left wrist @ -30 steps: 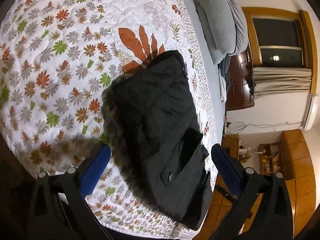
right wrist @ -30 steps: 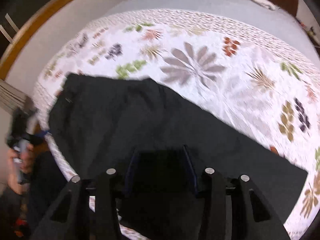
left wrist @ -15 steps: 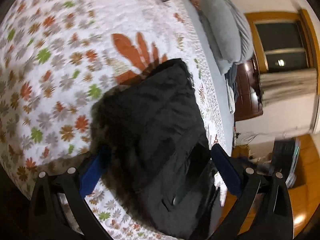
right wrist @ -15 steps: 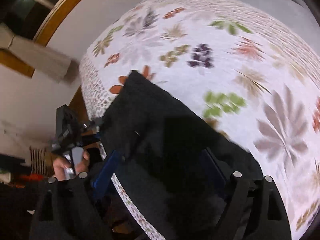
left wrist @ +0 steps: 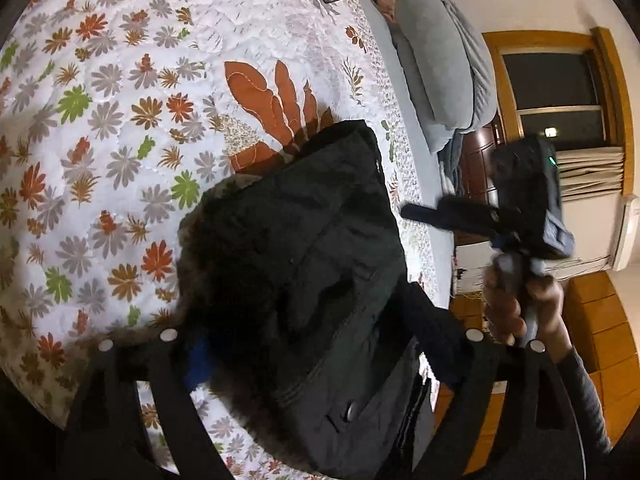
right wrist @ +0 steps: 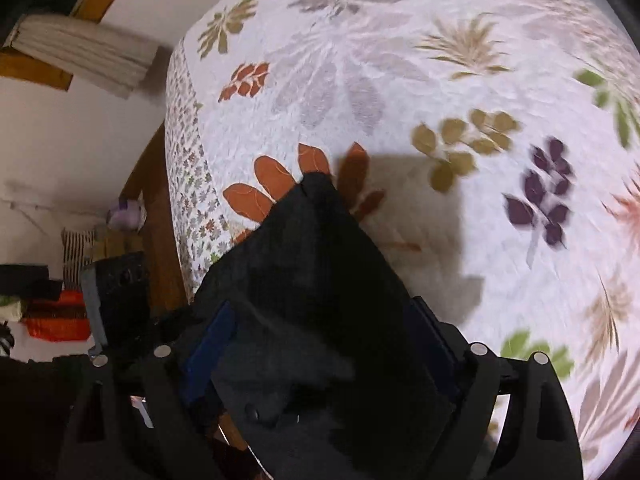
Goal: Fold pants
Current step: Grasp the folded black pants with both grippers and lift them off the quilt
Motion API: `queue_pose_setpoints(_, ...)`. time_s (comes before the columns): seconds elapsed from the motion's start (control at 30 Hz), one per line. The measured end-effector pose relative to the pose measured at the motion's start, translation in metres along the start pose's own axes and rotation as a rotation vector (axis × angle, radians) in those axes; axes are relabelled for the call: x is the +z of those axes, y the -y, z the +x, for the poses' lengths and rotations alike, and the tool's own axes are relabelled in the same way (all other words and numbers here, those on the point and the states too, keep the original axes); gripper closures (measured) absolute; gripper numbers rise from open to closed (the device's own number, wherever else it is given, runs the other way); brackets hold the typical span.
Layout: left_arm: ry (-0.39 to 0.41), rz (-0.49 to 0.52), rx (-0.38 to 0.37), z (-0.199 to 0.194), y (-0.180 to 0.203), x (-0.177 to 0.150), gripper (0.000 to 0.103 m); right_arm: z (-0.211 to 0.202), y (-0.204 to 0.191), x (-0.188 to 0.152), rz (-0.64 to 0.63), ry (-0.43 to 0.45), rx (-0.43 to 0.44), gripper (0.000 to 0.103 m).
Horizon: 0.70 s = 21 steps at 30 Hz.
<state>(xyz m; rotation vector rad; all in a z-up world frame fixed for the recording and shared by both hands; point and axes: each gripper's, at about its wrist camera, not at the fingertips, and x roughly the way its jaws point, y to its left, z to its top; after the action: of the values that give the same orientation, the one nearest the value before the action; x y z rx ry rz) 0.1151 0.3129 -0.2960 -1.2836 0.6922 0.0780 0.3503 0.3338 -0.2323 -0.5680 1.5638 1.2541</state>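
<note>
Warm, yellowish indoor light reaches you from above, and the window [left wrist: 560, 96] is dark. The white floral quilt [left wrist: 120, 80] looks bright, while the black pants [left wrist: 304, 264] swallow nearly all detail. A hard-edged shadow [right wrist: 420, 208] falls on the quilt beside the pants in your right wrist view. That view is smeared by motion blur toward its right edge. Your right hand [left wrist: 520, 304] looks blurred in the left wrist view. Both fisheye pictures bulge, with black corners.

Ahead and left of the left gripper [left wrist: 320, 364]: open quilt [left wrist: 120, 120]. Directly before it: pants [left wrist: 304, 264] pile. To its right: right gripper [left wrist: 420, 212], grey pillows [left wrist: 436, 68] farther ahead.
</note>
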Motion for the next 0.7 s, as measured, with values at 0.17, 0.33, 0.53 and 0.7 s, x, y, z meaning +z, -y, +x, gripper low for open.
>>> queue_pose_setpoints(0.17, 0.007, -0.060, -0.044, -0.011, -0.013, 0.002, 0.016, 0.033, 0.002, 0.030, -0.075, -0.115, 0.019, 0.005)
queue_pose_setpoints(0.33, 0.000, -0.062, -0.035, -0.004, -0.013, 0.004, 0.013, 0.065, 0.003, 0.041, -0.116, -0.201, 0.064, 0.003)
queue_pose_setpoints(0.53, 0.006, -0.061, 0.000, -0.004, -0.014, 0.005, 0.044, 0.058, 0.018, 0.043, -0.081, -0.202, 0.112, 0.046)
queue_pose_setpoints(0.7, 0.003, -0.032, 0.037, -0.003, -0.012, 0.005, 0.064, 0.051, 0.007, 0.039, -0.106, -0.210, 0.104, 0.062)
